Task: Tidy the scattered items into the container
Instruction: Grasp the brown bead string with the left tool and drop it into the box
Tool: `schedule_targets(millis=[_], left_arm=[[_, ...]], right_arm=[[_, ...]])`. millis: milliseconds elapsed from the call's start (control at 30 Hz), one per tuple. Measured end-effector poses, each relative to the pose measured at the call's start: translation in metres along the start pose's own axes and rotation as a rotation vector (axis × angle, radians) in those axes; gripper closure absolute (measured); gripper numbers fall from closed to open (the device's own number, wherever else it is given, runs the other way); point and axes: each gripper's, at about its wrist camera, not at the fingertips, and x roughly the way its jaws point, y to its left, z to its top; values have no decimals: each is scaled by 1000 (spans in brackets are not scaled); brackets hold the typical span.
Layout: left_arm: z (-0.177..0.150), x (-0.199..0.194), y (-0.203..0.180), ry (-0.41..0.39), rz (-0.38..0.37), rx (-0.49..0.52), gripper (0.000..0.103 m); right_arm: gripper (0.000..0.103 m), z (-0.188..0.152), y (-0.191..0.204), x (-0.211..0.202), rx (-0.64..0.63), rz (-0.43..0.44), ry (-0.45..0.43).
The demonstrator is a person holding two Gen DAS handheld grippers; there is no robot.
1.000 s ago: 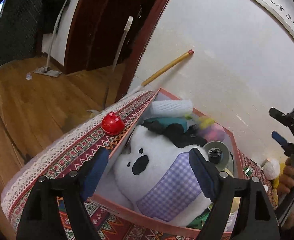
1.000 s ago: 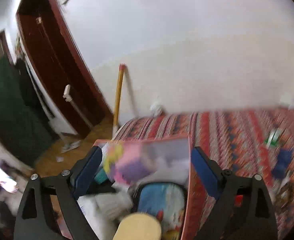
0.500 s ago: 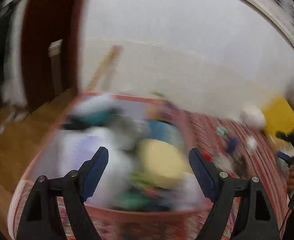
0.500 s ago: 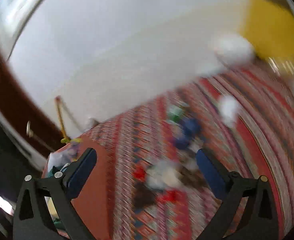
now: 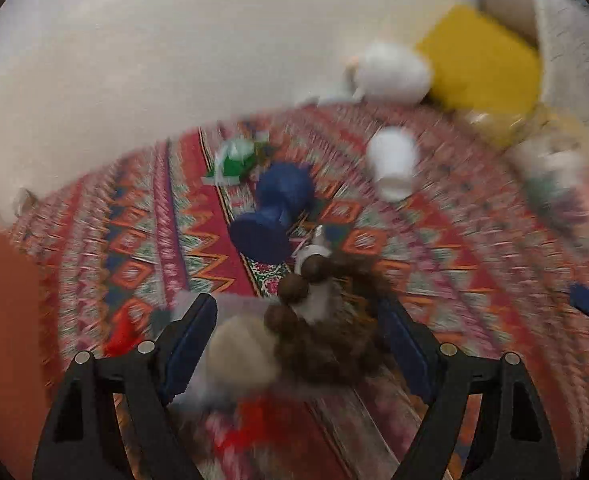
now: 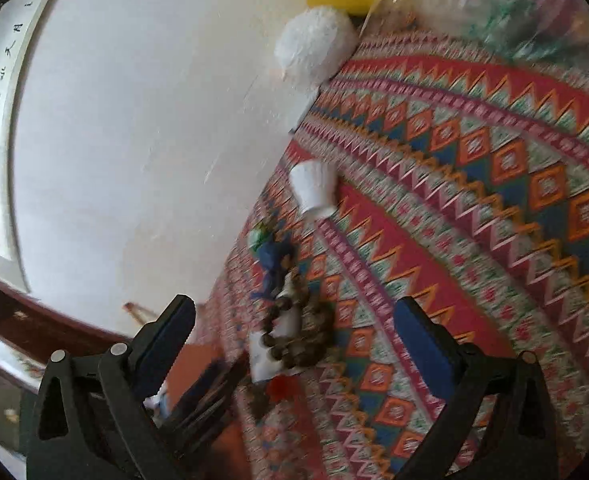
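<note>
Both tongs are swinging away from the orange container (image 5: 2,300), which a second ago filled both wrist views with a panda plush and other toys, and are now coming over the items left scattered on the patterned cloth (image 6: 474,200) of the desk. The left tongs (image 5: 296,344), fairly wide with the jaws closing a little, are hanging over a string of brown beads (image 5: 322,332) tangled with a white piece and a pale round thing (image 5: 240,354); these lie between the jaws in that view, but the pads are not pressing on them, and the blur hides whether anything is touched. The right tongs (image 6: 294,332) are standing at their widest, empty, tilted over the same brown cluster as seen from the other side.

Just beyond the beads is lying a blue dumbbell (image 5: 272,216), with a green-and-white wrapper (image 5: 234,158) behind it and a white paper cup (image 5: 392,162) on its side a little apart. A white fluffy ball (image 5: 390,74) and a yellow cushion (image 5: 482,60) are sitting against the wall. A small red piece (image 5: 120,336) is lying near the container's wall, which now shows only at the left edge of the left view.

The switch of view suggests one drop is done and the next pick is beginning, most likely the beads. Much of the pile is already boxed; several loose items are remaining.
</note>
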Motion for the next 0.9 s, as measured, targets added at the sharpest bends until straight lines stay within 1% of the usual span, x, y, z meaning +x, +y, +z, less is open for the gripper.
schedule_targets(millis=[33, 67, 100, 133, 200, 233, 300, 333, 367, 400, 433, 500, 567, 600, 633, 667, 700, 733, 767, 800, 833, 867, 900], left_arm=[[2, 14, 5, 24, -40, -27, 76], [4, 22, 11, 68, -98, -75, 84], [3, 25, 17, 83, -122, -132, 85], [3, 15, 24, 76, -141, -191, 88], [-1, -7, 28, 61, -182, -235, 88], [-3, -22, 30, 53, -212, -253, 88], [-12, -66, 32, -6, -266, -261, 88], [-19, -99, 38, -48, -286, -267, 88], [-21, -114, 43, -70, -288, -273, 88], [-27, -139, 52, -103, -290, -287, 88], [-33, -170, 70, -143, -287, -322, 88], [-45, -213, 100, -198, -287, -371, 88], [-54, -268, 142, -293, -236, -404, 88], [-55, -293, 164, -349, -190, -415, 88], [-56, -305, 178, -378, -161, -424, 88], [-54, -320, 202, -424, -112, -450, 86], [-51, -328, 229, -459, -54, -484, 83], [-49, -326, 251, -442, 4, -516, 57], [-50, -321, 269, -396, 61, -554, 24], [-55, -316, 284, -346, 117, -602, 20], [-70, -312, 300, -310, 160, -666, 20], [-98, -312, 312, -318, 138, -732, 20], [-122, -313, 316, -333, 100, -766, 20]], right_arm=[[3, 0, 6, 2, 6, 27, 18], [3, 2, 8, 4, -3, 52, 34], [3, 3, 12, 5, -21, 64, 37], [3, 3, 16, 3, -40, 64, 28], [3, 1, 21, -2, -68, 52, -1], [3, 1, 20, -3, -68, 49, -8], [3, -2, 18, -1, -45, 51, 2], [3, -3, 17, -1, -34, 53, 15], [3, -7, 18, 0, -25, 58, 26], [3, -10, 18, 0, -25, 58, 28], [3, -13, 21, -1, -32, 54, 30], [3, -22, 29, 2, -77, 38, 38], [3, -35, 38, 7, -145, -4, 51], [3, -41, 41, 10, -168, -27, 53], [3, -45, 44, 12, -185, -43, 54], [3, -51, 47, 15, -203, -56, 58], [3, -57, 50, 18, -217, -61, 67], [3, -63, 52, 21, -230, -63, 79], [3, -69, 55, 24, -248, -69, 92], [3, -75, 57, 27, -267, -82, 101], [2, -82, 59, 29, -293, -109, 110], [1, -85, 60, 31, -312, -126, 116], [1, -88, 62, 34, -339, -144, 124]])
